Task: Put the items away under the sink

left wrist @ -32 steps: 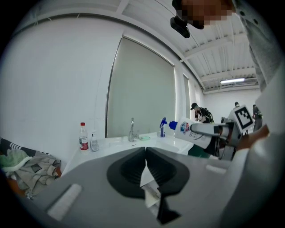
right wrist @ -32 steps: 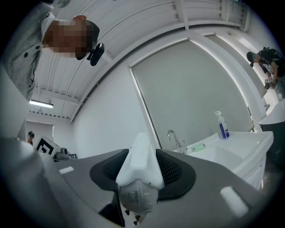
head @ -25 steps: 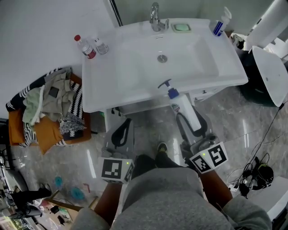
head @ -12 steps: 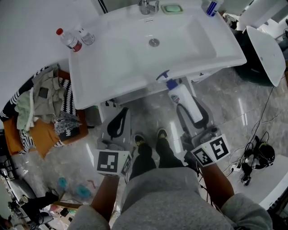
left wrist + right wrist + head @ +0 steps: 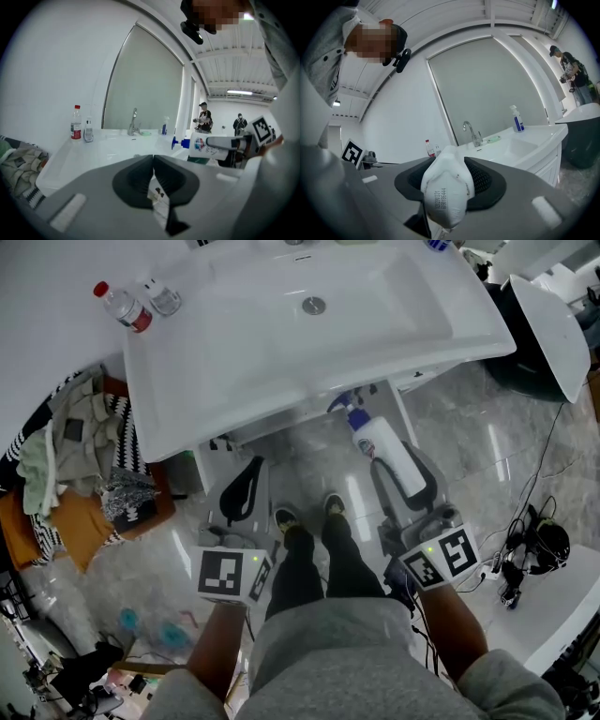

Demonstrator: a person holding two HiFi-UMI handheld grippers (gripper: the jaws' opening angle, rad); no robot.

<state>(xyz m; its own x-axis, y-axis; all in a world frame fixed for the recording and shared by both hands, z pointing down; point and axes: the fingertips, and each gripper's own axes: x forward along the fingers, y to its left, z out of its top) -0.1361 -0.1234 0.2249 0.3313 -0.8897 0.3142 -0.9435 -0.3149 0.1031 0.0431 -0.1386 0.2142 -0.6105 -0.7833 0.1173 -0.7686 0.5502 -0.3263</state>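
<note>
Right tool [image 5: 401, 484]: clamped tight on the bottle [image 5: 380, 442], one pad on each flank, the base end filling its own view.
Bottle: white with a blue pump, lying along the tool with the pump leading. It's low in front of the sink [image 5: 309, 407], pump just at the front rim. My read is that it's held lengthwise so it can slide in nose first.
Left tool [image 5: 246, 486]: jaws together, nothing between them. It hangs level with its partner on the other side of the shoes [image 5: 305, 517], free, I'd say, for a door or a steadying push.
Cabinet [image 5: 548, 161]: sits under the sink. Whether its front stands open, no view tells.
Edge to mind: that overhanging front rim, right above the pump. The bottle looks to need dropping a touch more before going in.
Open room: bare floor [image 5: 487, 456] between shoes and cabinet. Clothes pile [image 5: 66, 465] at left and cables [image 5: 534, 549] at right, both well apart.
Left up top: water bottle [image 5: 122, 307] and small bottle [image 5: 162, 298] near the sink's back left corner.
</note>
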